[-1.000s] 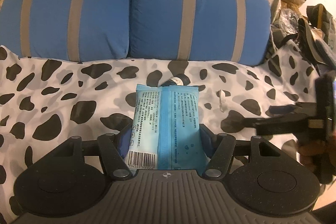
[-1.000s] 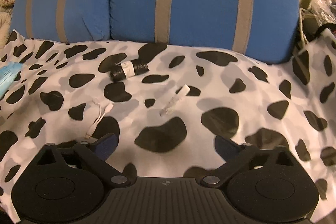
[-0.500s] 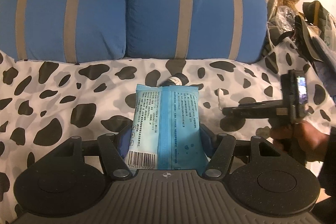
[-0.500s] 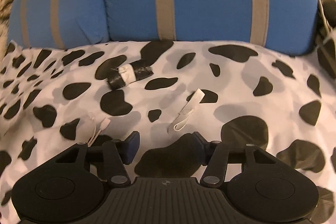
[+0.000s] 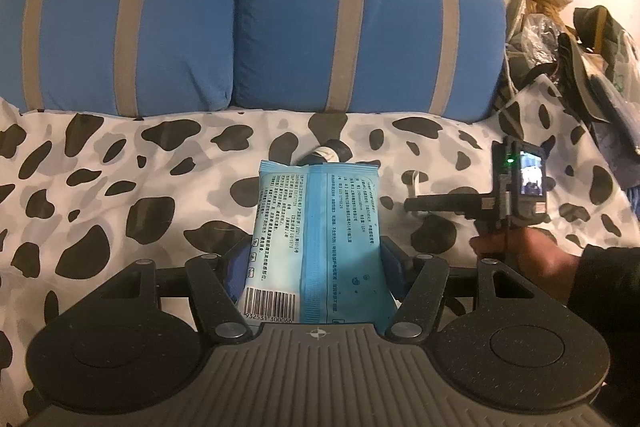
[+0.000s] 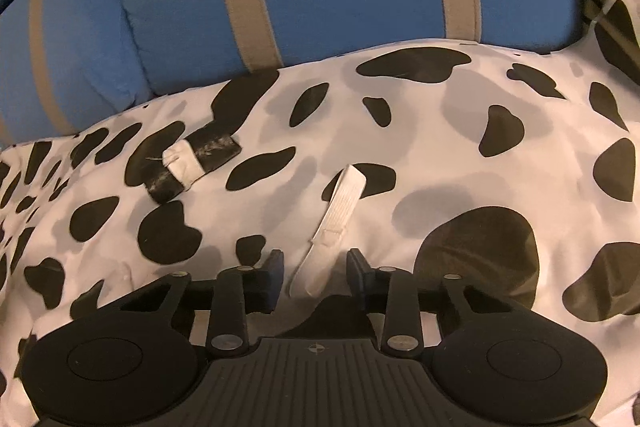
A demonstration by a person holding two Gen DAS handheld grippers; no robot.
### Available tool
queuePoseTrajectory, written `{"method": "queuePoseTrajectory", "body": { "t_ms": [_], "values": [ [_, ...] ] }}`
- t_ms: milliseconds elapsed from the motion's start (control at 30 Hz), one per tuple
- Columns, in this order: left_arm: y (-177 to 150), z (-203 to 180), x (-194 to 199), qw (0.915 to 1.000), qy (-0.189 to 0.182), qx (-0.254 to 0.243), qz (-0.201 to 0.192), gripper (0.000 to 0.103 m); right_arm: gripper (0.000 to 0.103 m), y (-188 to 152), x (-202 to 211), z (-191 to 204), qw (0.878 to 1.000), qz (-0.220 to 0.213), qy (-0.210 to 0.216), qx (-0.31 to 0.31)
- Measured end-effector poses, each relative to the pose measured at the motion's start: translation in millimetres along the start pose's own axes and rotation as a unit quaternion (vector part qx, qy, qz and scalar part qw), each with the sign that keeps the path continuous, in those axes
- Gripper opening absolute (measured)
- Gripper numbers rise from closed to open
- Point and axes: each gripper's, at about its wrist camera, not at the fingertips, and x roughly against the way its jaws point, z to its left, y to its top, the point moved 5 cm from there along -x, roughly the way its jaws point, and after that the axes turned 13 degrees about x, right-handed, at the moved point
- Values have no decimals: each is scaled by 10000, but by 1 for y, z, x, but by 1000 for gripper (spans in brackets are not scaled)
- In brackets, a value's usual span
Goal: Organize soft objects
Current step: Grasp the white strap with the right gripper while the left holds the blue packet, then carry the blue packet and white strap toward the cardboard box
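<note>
We are straddling the white strap [image 6: 339,217] on the spotted bedcover [image 6: 460,163] with our right gripper [image 6: 316,277], fingers spread; its long axis is running away between them. Our left gripper [image 5: 316,267] is pinching the blue packet [image 5: 316,239].

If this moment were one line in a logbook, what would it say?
left tool: shut on blue packet | right tool: open around white strap on spotted sheet

Left gripper [image 5: 316,261]: jaws clamped, level, pointing forward. Right gripper [image 6: 315,277]: jaws parted, narrow gap, low and tilted downward; held by right hand [image 5: 520,251], sleeve dark.
</note>
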Motion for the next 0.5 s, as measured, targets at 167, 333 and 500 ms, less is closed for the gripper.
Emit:
{"method": "queuePoseTrajectory", "body": {
  "t_ms": [167,333,500],
  "values": [
    [0,-2,-1,10000,-23,-39,30,63,33,0,-3,10,9991,-6,-185,387],
    [-1,-1,-4,9999,13,-27,97,63,16,1,1,18,9952,70,-270,934],
    [-3,-2,-7,9999,13,-43,146,63,16,-4,10,26,9898,83,-256,1399]
  ]
}}
